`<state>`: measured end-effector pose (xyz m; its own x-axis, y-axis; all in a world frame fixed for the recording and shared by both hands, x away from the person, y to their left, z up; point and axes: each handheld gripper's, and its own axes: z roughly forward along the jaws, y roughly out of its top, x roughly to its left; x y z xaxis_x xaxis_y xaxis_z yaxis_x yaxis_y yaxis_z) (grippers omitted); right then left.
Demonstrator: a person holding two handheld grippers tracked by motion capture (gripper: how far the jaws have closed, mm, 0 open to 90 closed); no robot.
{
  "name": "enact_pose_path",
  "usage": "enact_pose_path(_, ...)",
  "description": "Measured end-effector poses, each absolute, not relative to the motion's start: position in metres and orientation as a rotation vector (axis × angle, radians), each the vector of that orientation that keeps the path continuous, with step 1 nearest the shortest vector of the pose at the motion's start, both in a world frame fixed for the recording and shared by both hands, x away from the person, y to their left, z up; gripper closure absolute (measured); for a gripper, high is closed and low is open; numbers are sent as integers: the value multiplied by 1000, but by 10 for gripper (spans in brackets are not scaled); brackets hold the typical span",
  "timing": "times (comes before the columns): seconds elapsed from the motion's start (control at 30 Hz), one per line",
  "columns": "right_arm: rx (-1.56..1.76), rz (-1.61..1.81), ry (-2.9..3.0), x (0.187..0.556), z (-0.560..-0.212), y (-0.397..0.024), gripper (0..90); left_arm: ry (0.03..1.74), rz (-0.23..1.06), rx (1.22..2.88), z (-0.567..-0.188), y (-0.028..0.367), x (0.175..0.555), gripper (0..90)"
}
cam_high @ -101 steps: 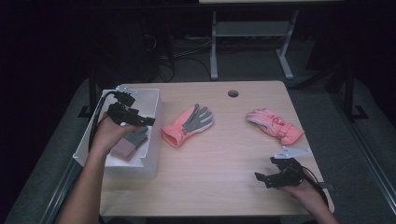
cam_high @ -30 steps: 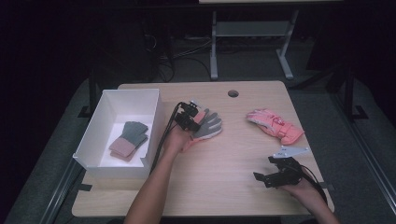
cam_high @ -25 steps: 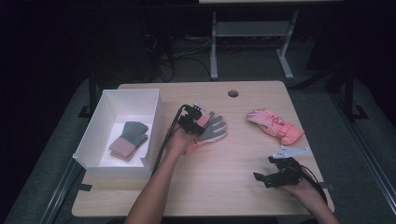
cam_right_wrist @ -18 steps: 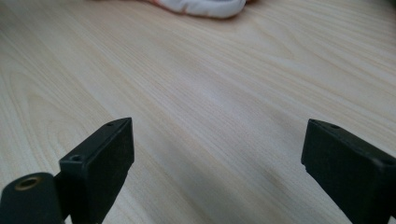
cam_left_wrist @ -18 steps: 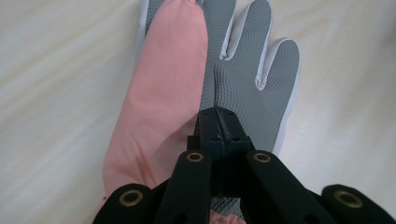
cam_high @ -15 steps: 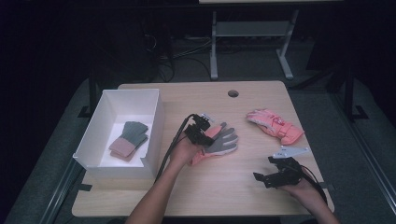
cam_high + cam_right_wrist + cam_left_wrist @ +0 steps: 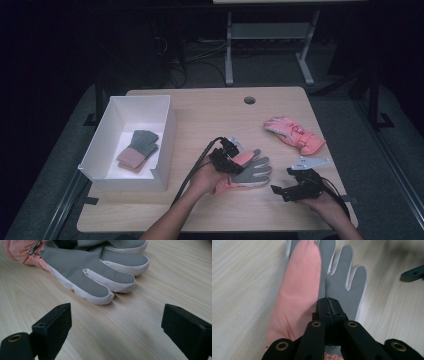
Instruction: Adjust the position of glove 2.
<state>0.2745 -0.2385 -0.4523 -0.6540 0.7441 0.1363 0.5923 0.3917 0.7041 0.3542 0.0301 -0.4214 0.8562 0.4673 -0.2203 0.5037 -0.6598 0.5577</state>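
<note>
A pink glove with a grey palm point(image 7: 253, 171) lies palm up on the wooden table point(image 7: 210, 115), near its front. My left gripper point(image 7: 231, 161) is shut on the glove's palm fabric; in the left gripper view the jaws point(image 7: 328, 302) meet on the grey palm point(image 7: 342, 285) beside the pink thumb. My right gripper point(image 7: 281, 190) rests at the front right, open, nothing between its jaws. In the right gripper view point(image 7: 116, 317) the glove's fingertips point(image 7: 100, 270) lie just ahead of it.
A second pink glove point(image 7: 295, 135) lies at the right of the table. A white box point(image 7: 125, 181) stands at the left with a folded grey and pink pair of gloves point(image 7: 139, 149) inside. A round cable hole point(image 7: 249, 100) sits near the far edge.
My left gripper has slid the grey-palmed glove from the table's middle towards the near right, close to my right gripper. The right hand has kept still.
</note>
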Motion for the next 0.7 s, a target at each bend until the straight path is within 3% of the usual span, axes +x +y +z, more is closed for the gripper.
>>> enact_pose_path(0.13, 1192, 1115, 2445, 275, -453, -239, 90, 721, -35, 2370, -410, 43, 356, 899)
enact_pose_path(0.2, 1197, 1110, 2448, 275, -453, -240, 90, 777, 58, 2366, -407, 62, 363, 899)
enact_pose_path(0.5, 1155, 1100, 2495, 270, -449, -237, 104, 874, 35, 2359, -429, 92, 378, 899)
enact_pose_path(0.53, 1132, 1133, 2486, 266, -446, -234, 240, 875, 35, 2363, -430, 92, 379, 899)
enact_pose_path(0.57, 1132, 1133, 2486, 266, -446, -234, 240, 872, 36, 2369, -430, 93, 380, 899)
enact_pose_path(0.6, 1089, 1156, 2482, 263, -443, -233, 486, 880, 25, 2361, -431, 94, 380, 899)
enact_pose_path(0.63, 1081, 1175, 2494, 261, -443, -231, 583, 887, 22, 2353, -431, 94, 380, 899)
enact_pose_path(0.67, 1081, 1175, 2494, 261, -443, -231, 583, 887, 22, 2353, -431, 94, 380, 899)
enact_pose_path(0.7, 1083, 1173, 2508, 261, -443, -229, 668, 882, 21, 2357, -430, 94, 380, 899)
